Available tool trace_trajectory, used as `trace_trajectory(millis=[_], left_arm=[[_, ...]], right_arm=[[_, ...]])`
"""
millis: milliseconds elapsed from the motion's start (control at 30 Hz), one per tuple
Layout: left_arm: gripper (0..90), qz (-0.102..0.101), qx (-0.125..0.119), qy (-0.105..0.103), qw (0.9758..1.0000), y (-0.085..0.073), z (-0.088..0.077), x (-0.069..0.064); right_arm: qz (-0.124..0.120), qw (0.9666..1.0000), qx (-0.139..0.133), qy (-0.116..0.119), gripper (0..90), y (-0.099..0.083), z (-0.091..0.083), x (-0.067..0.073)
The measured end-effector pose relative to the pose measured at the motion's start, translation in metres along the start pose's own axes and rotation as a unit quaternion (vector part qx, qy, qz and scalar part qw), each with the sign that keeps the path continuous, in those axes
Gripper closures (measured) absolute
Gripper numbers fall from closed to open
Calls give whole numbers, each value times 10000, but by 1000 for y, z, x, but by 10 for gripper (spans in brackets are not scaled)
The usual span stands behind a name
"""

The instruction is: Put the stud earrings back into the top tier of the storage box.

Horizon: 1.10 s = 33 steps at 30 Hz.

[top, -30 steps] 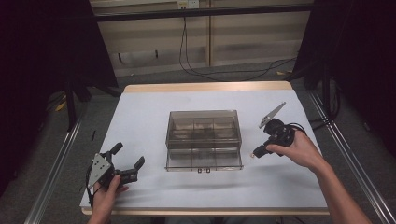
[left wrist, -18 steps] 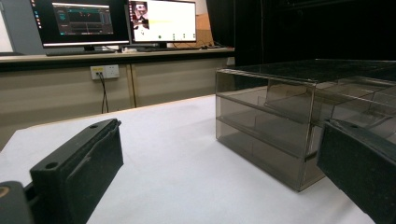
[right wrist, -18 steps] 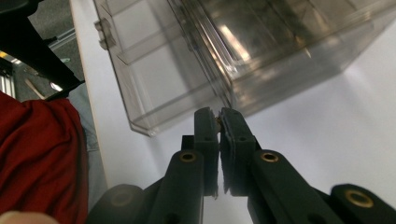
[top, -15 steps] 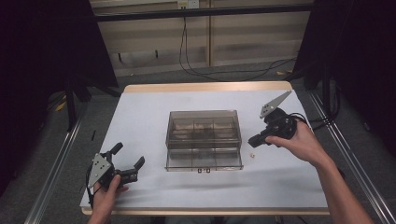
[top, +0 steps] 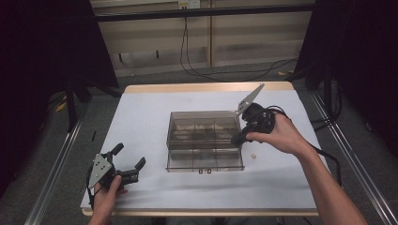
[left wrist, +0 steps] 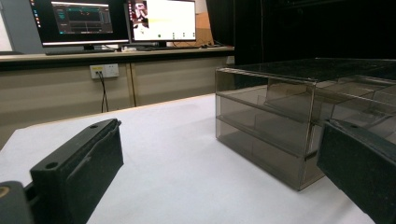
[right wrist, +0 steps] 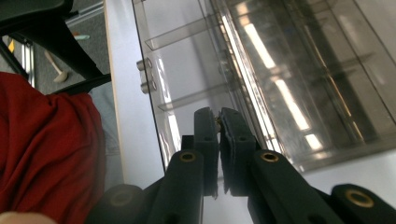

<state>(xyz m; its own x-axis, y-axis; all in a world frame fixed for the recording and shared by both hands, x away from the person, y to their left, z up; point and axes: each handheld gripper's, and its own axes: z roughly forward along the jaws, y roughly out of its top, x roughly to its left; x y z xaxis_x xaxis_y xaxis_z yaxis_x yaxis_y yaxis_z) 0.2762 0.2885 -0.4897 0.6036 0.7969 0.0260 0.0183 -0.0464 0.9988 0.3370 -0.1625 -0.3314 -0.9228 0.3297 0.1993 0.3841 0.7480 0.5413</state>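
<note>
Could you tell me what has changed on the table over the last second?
The right gripper moved left from beside the box to over its right edge, jaws nearly shut on something tiny between the tips; what it is cannot be told. The left gripper stayed open at the near left, the box did not move, and the small pale bit stayed right of it.

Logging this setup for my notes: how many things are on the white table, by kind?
Clear smoky organizer box: 1
Small pale bit on the table by the box's right side: 1
Hand-held grippers: 2, left hand-held gripper and right hand-held gripper
Total: 4
</note>
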Motion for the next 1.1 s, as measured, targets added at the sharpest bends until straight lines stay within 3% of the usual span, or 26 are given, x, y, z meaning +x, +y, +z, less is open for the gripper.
trace_trajectory(millis=[300,467,933,967,1100], left_arm=[[7,7,4,-9,10000,0,0,0],[7,9,-1,-22,10000,0,0,0],[7,30,7,-24,10000,0,0,0],[7,31,10,-18,10000,0,0,0],[7,22,-2,-31,10000,0,0,0]], right_arm=[[-92,9993,309,202,860,26,18,5],[-268,9967,695,329,858,46,36,10],[-290,9907,1258,422,858,61,63,16],[-306,9887,1398,449,858,63,68,15],[-257,9877,1470,460,858,67,73,15]])
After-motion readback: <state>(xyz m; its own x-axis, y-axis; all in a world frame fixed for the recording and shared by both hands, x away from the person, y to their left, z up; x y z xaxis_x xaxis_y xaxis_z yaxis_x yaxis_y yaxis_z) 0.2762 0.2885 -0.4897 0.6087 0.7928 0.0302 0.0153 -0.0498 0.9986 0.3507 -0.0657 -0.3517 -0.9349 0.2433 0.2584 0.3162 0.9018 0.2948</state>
